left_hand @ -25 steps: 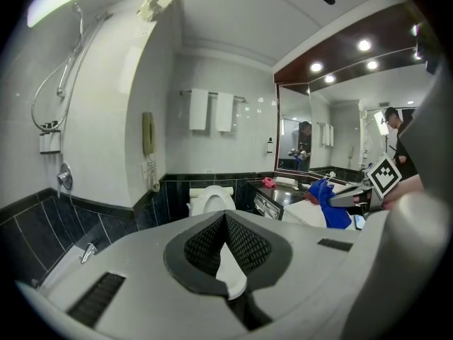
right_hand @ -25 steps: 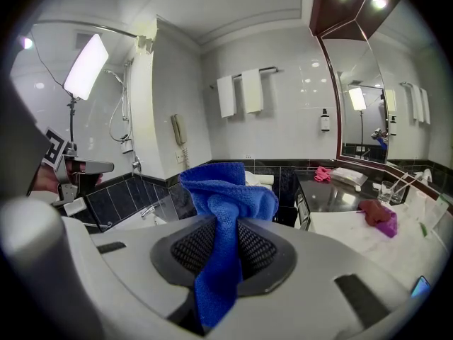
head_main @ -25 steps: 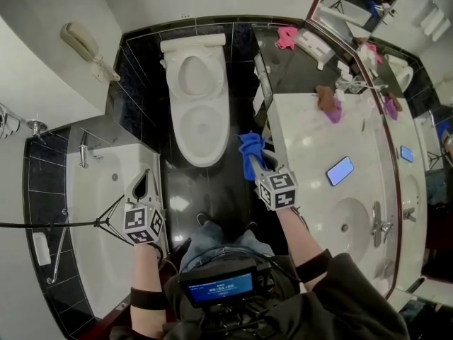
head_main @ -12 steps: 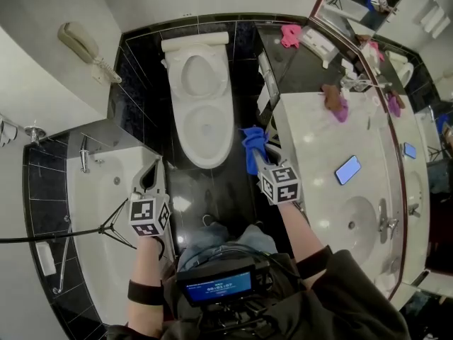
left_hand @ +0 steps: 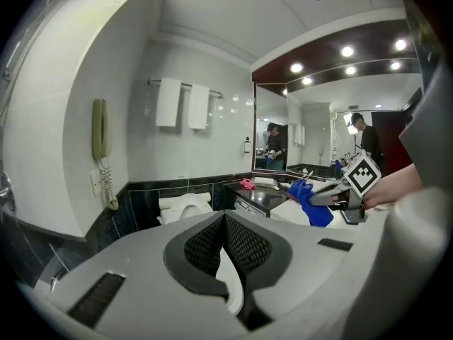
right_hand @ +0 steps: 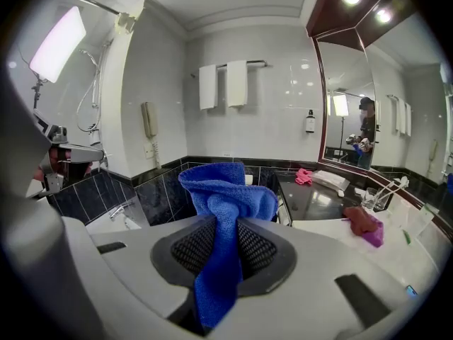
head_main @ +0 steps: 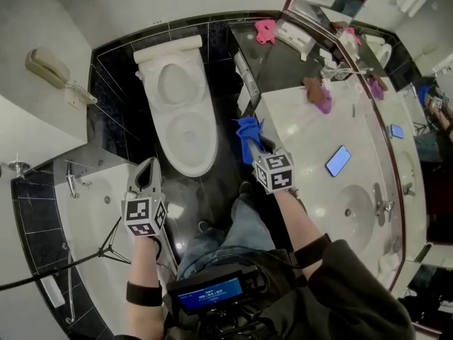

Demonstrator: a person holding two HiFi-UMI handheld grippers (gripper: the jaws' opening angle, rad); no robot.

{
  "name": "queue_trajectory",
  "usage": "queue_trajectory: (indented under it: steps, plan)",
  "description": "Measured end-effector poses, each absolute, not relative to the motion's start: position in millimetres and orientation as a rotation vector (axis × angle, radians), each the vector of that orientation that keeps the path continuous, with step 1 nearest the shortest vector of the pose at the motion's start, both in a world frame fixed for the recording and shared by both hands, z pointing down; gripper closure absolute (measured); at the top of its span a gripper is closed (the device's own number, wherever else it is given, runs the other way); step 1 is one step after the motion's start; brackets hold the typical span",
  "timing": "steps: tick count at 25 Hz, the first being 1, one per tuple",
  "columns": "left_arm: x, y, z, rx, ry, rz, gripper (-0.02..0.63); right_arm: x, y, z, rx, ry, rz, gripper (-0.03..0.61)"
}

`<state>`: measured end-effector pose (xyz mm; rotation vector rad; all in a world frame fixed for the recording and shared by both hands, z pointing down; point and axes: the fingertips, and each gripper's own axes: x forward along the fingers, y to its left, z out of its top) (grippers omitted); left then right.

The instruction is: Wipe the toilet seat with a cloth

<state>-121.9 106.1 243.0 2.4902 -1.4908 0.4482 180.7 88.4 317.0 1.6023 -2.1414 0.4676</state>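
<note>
My right fingers (right_hand: 191,250) pinch the blue cloth (right_hand: 225,190) by one fold, right of the toilet seat (head_main: 172,144), and my left fingers (left_hand: 202,250) are closed and empty, so hard rubbing could tug it loose.

Head view steeply down over toilet (head_main: 185,129); gripper views low, apparently toward the same towels (left_hand: 168,103).

l gripper (head_main: 147,170) shut; r gripper (head_main: 251,149) clamps cloth (head_main: 246,129); both seemingly tilted down
</note>
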Motion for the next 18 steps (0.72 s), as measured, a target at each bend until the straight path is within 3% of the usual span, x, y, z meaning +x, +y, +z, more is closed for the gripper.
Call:
queue_trajectory:
  steps: [18]
  plan:
    - [56,-31,289,2.532,-1.314,0.562,0.614,371,-93,396,1.592,-1.878,0.500,0.459]
